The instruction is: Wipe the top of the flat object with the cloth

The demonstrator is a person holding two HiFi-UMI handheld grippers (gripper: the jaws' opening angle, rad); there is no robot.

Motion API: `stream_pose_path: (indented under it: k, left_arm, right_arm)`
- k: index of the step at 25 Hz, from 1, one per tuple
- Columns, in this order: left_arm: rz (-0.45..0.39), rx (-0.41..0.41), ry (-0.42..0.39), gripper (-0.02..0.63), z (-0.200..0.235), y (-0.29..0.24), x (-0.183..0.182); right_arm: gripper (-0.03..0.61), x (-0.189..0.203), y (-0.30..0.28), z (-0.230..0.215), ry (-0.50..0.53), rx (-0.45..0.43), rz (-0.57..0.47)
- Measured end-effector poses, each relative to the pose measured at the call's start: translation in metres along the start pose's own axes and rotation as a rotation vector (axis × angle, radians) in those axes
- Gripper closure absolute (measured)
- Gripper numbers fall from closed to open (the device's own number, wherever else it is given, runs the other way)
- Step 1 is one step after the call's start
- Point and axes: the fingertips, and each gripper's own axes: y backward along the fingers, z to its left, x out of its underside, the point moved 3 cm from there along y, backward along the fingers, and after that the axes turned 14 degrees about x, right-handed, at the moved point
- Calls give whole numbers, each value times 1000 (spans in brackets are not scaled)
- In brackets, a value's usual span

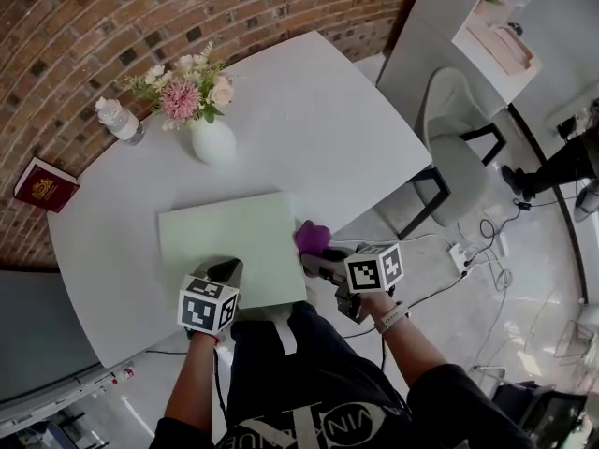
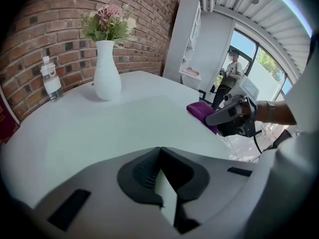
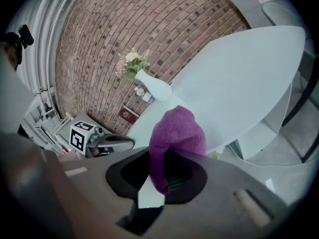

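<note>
Purple fuzzy cloth point(image 3: 177, 133) bunched in right gripper point(image 3: 158, 174), flat pale-green mat point(image 1: 234, 243)

A white counter point(image 1: 318, 110) stands against a brick wall point(image 1: 140, 17). On it a white vase point(image 1: 213, 141) stands upright, holding pink and cream flowers point(image 1: 182, 92). Left of the vase, near the wall, a clear water bottle point(image 1: 119, 120) stands upright. A dark red book point(image 1: 45, 185) sits at the counter's left end, well apart from the vase. By the counter's right side stands a pale chair point(image 1: 454, 148) with black legs. A power strip point(image 1: 463, 255) and cables lie on the floor.
</note>
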Motion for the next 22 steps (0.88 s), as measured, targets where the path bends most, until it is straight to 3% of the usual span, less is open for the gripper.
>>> stream_pose_path:
  k: [6, 13, 15, 17, 22]
  left_arm:
    - [-17, -12, 9, 601, 0, 0, -1]
    - [-26, -24, 4, 601, -2, -1, 0]
    - [-34, -17, -14, 601, -6, 3, -3]
    - [-56, -35, -50, 601, -8, 15, -7]
    - [-147, -157, -34, 601, 25, 65, 3]
  right_arm:
    - [520, 51, 15, 3, -23, -35, 94]
    - [520, 73, 31, 13, 68, -79, 192]
    - [520, 56, 48, 18, 153, -77, 166]
    - [520, 22, 69, 20, 286, -18, 78]
    - [520, -74, 50, 60, 771, 97, -83]
